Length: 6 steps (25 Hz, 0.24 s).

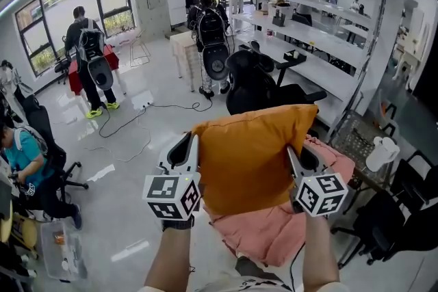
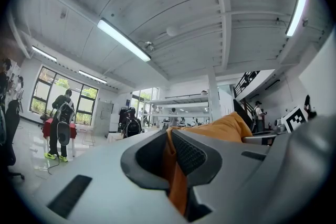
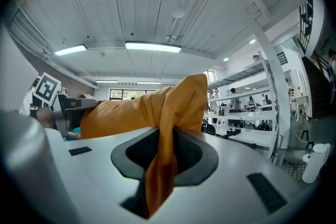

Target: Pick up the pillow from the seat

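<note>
An orange pillow (image 1: 254,154) hangs in the air between my two grippers, lifted above a seat draped in pink cloth (image 1: 274,229). My left gripper (image 1: 195,150) is shut on the pillow's left edge; in the left gripper view orange fabric (image 2: 176,176) is pinched between the jaws. My right gripper (image 1: 293,159) is shut on the pillow's right edge, with a fold of the orange pillow (image 3: 163,165) squeezed between its jaws and running up to a raised corner. Both grippers point upward toward the ceiling.
A black office chair (image 1: 256,82) stands just beyond the pillow. White desks with shelving (image 1: 321,44) run along the right. A wire basket (image 1: 352,140) and a white jug (image 1: 380,152) sit at right. Cables (image 1: 130,123) lie on the floor; people stand farther back and at left.
</note>
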Tool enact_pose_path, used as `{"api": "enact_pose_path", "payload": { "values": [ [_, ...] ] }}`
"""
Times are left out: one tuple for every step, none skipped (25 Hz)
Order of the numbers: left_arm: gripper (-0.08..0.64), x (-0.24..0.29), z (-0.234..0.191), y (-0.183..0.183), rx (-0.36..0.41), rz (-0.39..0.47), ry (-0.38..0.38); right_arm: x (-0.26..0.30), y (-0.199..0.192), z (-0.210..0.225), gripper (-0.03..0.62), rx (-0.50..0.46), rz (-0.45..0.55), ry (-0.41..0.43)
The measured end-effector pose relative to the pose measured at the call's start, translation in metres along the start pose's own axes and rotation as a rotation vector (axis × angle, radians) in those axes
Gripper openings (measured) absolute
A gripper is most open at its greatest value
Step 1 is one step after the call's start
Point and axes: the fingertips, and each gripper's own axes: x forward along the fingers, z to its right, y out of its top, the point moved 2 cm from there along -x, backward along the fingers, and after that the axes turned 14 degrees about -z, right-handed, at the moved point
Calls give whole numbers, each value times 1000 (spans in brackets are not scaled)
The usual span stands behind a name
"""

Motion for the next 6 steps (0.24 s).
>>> {"api": "enact_pose_path", "payload": {
  "values": [
    [40, 1, -1, 0, -2, -1, 1, 1, 0, 0, 87, -1, -1, 0],
    [40, 1, -1, 0, -3, -2, 1, 1, 1, 0, 87, -1, -2, 0],
    [40, 2, -2, 1, -5, -3, 0, 2, 2, 0, 87, -2, -3, 0],
    [40, 3, -2, 1, -6, -3, 0, 2, 3, 1, 87, -2, -3, -1],
    [40, 4, -2, 2, -8, -4, 0, 3, 3, 1, 87, -2, -4, -1],
    [40, 5, -2, 2, -9, -4, -1, 3, 4, 2, 87, -3, -4, -2]
  ]
}}
